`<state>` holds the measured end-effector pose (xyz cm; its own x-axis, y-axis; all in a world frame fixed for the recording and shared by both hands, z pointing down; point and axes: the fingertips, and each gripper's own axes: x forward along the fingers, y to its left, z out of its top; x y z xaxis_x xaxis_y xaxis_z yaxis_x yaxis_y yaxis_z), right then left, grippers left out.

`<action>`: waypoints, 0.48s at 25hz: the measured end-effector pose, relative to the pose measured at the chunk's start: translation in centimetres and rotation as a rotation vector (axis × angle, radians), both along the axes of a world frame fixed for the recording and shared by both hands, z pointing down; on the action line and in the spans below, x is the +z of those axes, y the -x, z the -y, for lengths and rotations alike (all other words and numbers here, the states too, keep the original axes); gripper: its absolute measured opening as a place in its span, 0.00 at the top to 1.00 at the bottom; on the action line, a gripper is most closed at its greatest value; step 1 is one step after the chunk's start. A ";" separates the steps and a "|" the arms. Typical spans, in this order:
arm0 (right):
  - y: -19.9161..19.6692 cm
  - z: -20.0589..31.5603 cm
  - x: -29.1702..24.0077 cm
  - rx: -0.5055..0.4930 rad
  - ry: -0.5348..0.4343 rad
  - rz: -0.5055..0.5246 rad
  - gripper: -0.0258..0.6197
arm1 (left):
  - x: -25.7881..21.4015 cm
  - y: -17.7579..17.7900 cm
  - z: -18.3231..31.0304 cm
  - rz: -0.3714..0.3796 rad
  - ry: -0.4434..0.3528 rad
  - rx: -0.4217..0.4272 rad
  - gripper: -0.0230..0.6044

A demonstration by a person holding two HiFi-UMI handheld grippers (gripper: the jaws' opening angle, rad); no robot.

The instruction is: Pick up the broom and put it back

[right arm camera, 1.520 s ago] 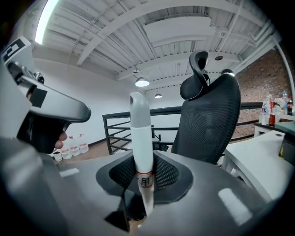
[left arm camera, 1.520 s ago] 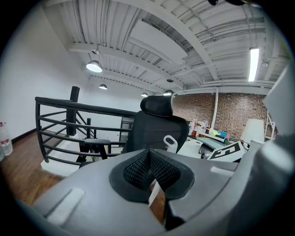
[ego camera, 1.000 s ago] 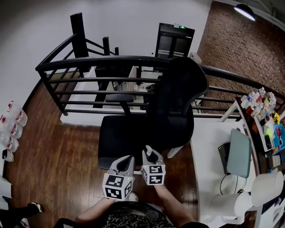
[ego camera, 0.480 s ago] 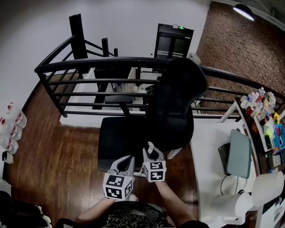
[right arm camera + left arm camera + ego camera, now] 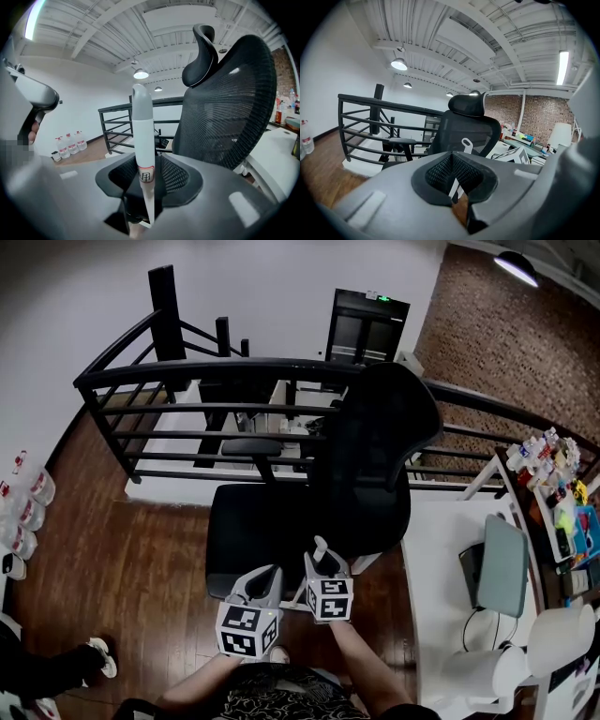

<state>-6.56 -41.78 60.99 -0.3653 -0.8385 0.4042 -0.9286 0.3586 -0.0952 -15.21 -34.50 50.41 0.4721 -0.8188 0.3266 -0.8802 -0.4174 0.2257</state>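
Now our right gripper (image 5: pixel 323 565) has just spread its jaws around the upright broom handle (image 5: pixel 142 131) by the front edge of the chair seat (image 5: pixel 267 526), so we judge release underway; our left gripper (image 5: pixel 271 576) is closed, empty.

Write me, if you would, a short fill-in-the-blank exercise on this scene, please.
The chair is coloured ___.
Behind the chair runs a black metal ___.
The floor is made of ___.
The broom handle stands ___.
Missing words: black; railing; wood; upright.
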 end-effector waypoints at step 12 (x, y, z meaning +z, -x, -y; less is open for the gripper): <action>-0.6 -2.9 -3.3 0.003 -0.044 0.036 0.76 | -0.5 -1.3 -0.8 -0.021 -0.007 0.002 0.96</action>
<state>-5.97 -38.83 57.72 -0.3763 -0.8564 0.3534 -0.9260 0.3602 -0.1132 -13.89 -33.72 49.96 0.4808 -0.8200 0.3106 -0.8743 -0.4213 0.2411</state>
